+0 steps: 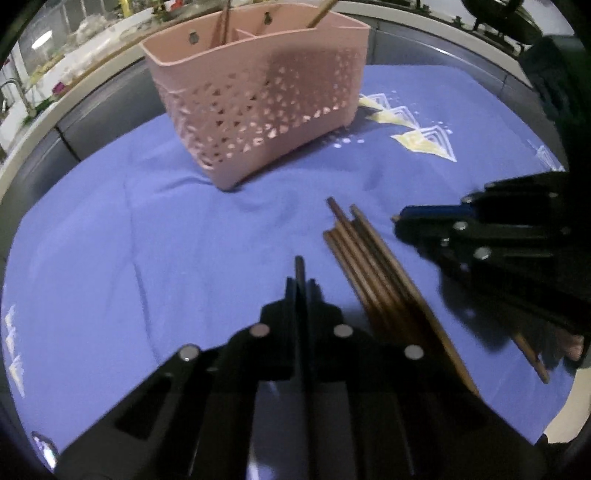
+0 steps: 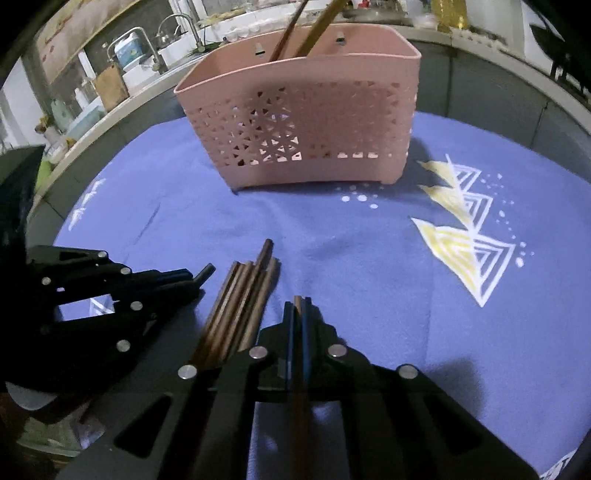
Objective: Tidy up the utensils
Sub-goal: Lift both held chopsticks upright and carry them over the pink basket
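Home kitchen, sink w/ faucet [image 2: 184, 27], cluttered counter [image 2: 110, 99] behind

The left gripper [image 1: 300, 284] points down and forward, its jaws closed on a thin dark stick. The right gripper [image 2: 298, 312] is beside it, tilted the same way, jaws closed on a brown stick.

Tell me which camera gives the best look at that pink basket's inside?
The left wrist view: it looks down onto the pink basket enough to show the dividers between compartments and sticks standing in them. The right wrist view shows mainly its perforated front wall, with two sticks poking above the rim.
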`<state>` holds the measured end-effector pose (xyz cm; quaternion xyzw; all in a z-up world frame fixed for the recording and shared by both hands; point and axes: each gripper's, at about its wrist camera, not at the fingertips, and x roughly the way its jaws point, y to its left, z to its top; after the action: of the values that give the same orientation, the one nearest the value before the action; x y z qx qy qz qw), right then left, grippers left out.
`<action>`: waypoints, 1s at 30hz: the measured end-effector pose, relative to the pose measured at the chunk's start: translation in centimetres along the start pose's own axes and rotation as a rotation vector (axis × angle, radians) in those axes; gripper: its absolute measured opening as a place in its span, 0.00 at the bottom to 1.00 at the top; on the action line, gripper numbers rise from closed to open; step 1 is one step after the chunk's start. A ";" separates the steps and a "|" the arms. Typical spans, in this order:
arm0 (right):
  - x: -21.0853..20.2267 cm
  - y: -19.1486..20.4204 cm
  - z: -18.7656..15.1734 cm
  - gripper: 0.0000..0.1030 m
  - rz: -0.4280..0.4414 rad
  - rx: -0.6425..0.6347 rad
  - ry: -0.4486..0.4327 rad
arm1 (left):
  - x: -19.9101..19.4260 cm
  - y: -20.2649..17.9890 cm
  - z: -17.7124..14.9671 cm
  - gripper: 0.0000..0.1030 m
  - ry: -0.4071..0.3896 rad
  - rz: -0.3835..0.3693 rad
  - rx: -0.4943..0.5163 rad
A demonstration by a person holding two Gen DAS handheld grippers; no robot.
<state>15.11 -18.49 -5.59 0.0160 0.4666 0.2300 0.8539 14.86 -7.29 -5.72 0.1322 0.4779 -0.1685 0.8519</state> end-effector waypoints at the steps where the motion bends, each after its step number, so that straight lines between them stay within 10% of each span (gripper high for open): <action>1: -1.1 -0.2 0.1 0.04 0.029 0.013 -0.036 | -1.1 0.2 0.0 0.04 -0.035 0.005 0.004; 11: -15.9 2.8 0.3 0.04 0.075 -0.065 -0.527 | -17.3 3.9 -0.2 0.04 -0.446 -0.050 -0.101; 21: -17.2 4.3 0.1 0.04 0.011 -0.102 -0.581 | -19.8 3.8 -1.7 0.04 -0.508 -0.029 -0.110; 30: -21.3 5.4 7.1 0.04 0.051 -0.105 -0.692 | -24.8 4.8 5.5 0.04 -0.657 0.000 -0.116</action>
<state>9.00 -21.02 16.48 0.0607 0.1368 0.2557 0.9551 9.00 -1.11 18.72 0.0218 0.1864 -0.1747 0.9666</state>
